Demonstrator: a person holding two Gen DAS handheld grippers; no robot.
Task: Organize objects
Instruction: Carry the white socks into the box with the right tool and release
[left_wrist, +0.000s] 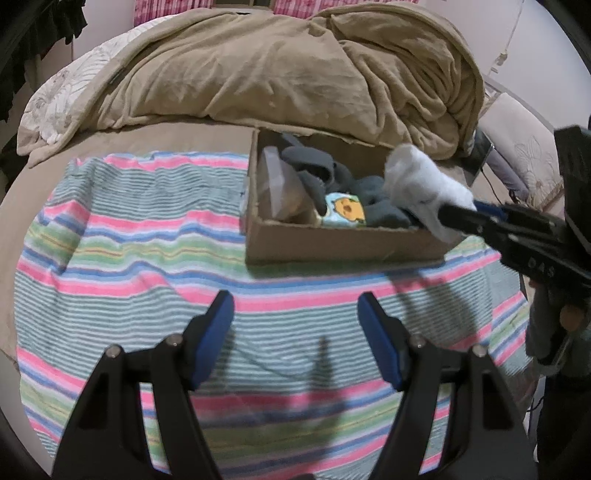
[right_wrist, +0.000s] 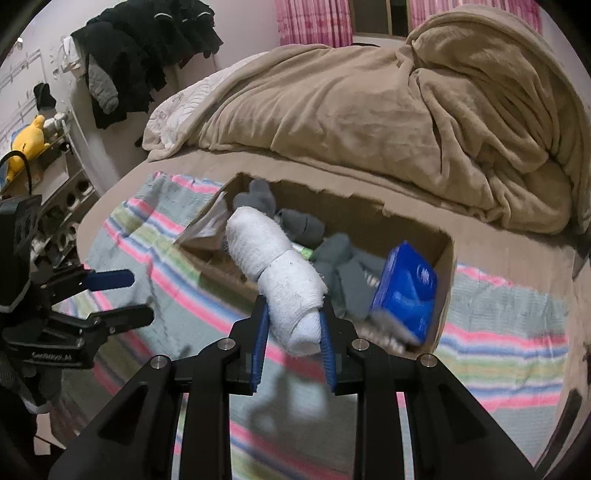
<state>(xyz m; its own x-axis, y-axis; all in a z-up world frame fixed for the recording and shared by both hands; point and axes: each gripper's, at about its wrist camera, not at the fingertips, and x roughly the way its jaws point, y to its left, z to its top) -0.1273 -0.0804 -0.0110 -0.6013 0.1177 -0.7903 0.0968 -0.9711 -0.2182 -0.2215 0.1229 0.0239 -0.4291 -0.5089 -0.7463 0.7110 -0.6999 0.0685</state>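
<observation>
My right gripper is shut on a rolled white sock and holds it in the air over the near edge of a cardboard box. From the left wrist view the same white sock hangs over the box's right end, with the right gripper coming in from the right. Inside the cardboard box lie grey socks, a small yellow-and-blue packet and a clear bag. A blue packet stands at the box's right end. My left gripper is open over the striped towel, with nothing between its fingers.
The box sits on a striped towel spread over a bed. A heaped tan blanket fills the back of the bed behind the box. Dark clothes hang at the far left wall above a shelf with a yellow plush toy.
</observation>
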